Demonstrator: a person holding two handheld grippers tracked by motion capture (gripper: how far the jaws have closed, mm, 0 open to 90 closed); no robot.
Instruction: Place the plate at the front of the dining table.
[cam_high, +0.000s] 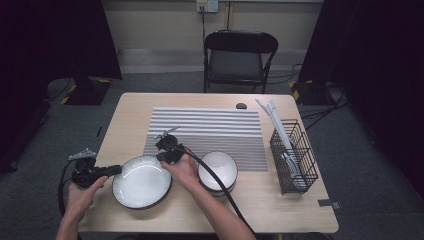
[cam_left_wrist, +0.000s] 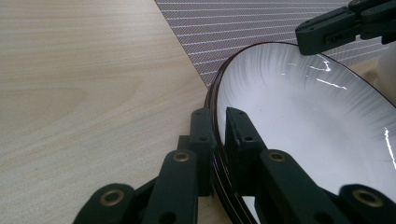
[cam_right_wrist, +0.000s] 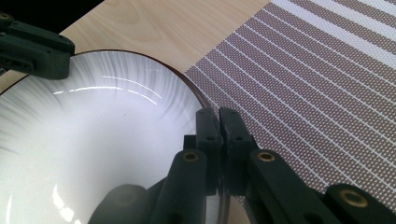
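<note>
striped placemat (cam_high: 210, 129), small bowl (cam_high: 218, 171), wire basket (cam_high: 295, 157), folding chair (cam_high: 239, 59).

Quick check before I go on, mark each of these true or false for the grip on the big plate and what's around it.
1. Both grippers are clamped on the large plate. True: the left gripper and right gripper each pinch its rim.
2. The small bowl sits left of the plate. False: it sits to its right.
3. The wire basket stands on the striped mat. False: it stands on bare table, right of the mat.
4. White straws lean in the basket. True.
</note>
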